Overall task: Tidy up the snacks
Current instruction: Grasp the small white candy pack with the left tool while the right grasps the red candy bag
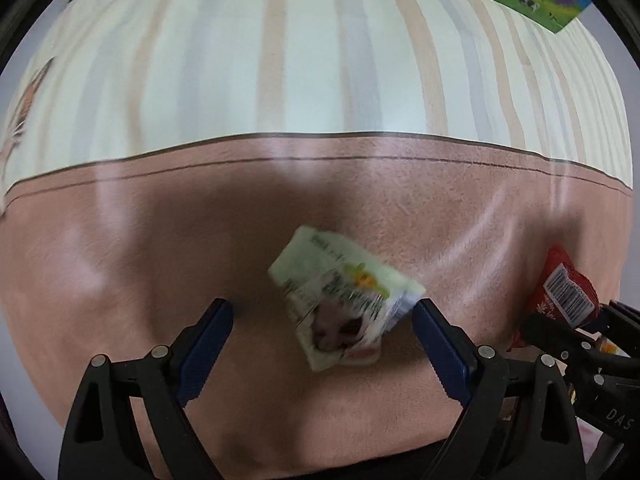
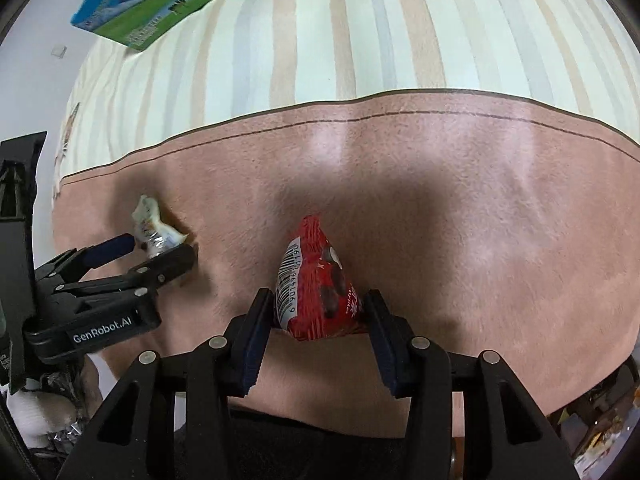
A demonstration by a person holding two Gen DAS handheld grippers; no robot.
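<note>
Two snack packets are in play, one for each set of tongs, and I judge this to be the pick-up step, with sorting not yet begun. My right tongs (image 2: 318,312) are clenched on the red packet (image 2: 316,280): both pads press its sides, its barcode faces me, and its far tip points out over the pink blanket (image 2: 480,220). My left tongs (image 1: 324,316) are released, jaws standing wide over the pale green packet (image 1: 344,300), which lies on the same blanket between the blue pads; the right-hand pad looks to be just at the packet's corner, but nothing is squeezing it. That packet is blurred in the left wrist view, so I cannot read its print. Next I would settle the left tongs so both pads straddle the packet's middle, then close before lifting. A green and blue carton (image 2: 172,0) lies farther off on the striped part of the blanket; whether it is the destination I cannot tell.
</note>
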